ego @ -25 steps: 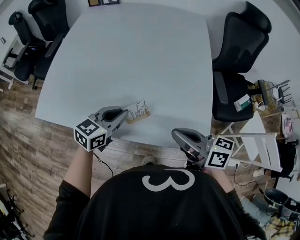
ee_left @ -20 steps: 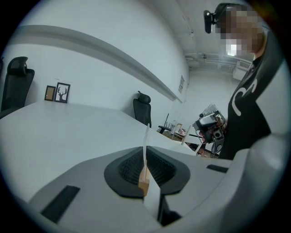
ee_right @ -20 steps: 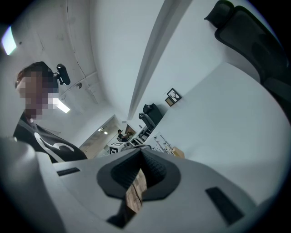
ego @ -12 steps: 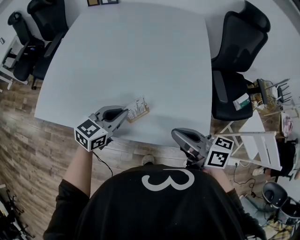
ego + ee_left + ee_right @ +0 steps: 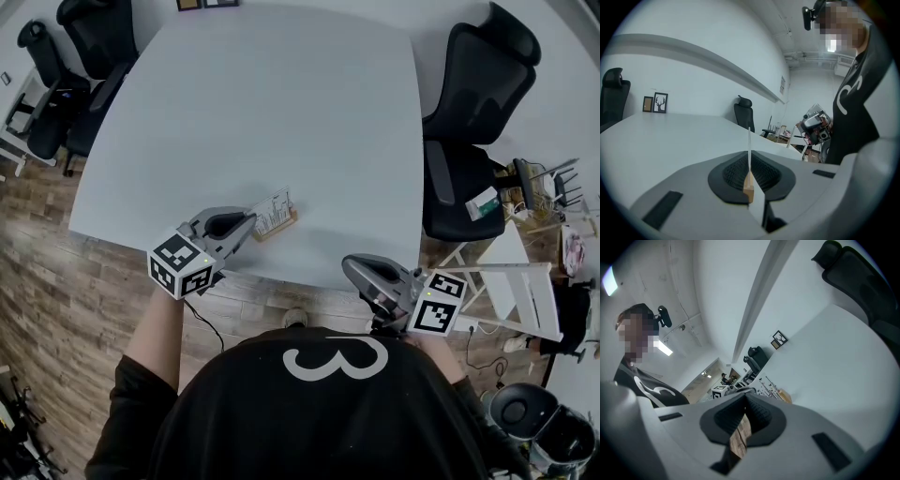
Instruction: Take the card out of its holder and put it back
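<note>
At the near edge of the white worktop (image 5: pixel 281 112), the left gripper (image 5: pixel 249 225) has just been closing its jaws and pinches the upright card (image 5: pixel 275 208), which stands in its wooden holder (image 5: pixel 281 226). Off the edge to the right, the right gripper (image 5: pixel 350 271) hangs clenched and empty.

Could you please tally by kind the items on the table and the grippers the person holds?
Card: 1
Holder: 1
Grippers: 2 (left gripper, whose jaws have just been closing, the card between them; right gripper)
Total: 4
</note>
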A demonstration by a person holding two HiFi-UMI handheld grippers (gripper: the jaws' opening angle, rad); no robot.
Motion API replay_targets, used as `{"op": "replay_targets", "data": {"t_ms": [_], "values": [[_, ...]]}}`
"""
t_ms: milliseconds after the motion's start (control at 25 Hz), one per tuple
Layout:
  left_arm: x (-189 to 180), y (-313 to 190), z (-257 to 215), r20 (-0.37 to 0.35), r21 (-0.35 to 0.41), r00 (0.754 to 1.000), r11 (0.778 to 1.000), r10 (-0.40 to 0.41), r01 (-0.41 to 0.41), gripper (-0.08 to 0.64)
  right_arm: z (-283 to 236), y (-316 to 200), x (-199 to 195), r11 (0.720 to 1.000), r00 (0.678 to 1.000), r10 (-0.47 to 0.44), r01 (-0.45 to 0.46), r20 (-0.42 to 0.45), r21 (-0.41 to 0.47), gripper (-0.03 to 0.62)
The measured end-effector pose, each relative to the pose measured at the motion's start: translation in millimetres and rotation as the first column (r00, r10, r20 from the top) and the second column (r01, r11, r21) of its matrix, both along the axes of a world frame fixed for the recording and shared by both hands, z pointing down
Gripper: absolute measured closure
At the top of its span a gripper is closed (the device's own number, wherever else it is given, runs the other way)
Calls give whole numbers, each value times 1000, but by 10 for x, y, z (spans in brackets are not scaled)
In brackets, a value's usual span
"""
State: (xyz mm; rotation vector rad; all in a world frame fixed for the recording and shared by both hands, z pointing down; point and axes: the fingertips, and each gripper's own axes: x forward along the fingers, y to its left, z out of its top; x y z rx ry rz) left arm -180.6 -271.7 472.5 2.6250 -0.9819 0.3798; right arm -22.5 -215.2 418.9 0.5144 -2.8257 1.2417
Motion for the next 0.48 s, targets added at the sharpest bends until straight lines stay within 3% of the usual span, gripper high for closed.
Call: {"op": "replay_targets", "data": {"t_ms": [480], "values": [[-65,-4,-308,-14,48,998,997,-64,65,535,-84,162,76,1000,1000,-6,6,19,21,586]]}}
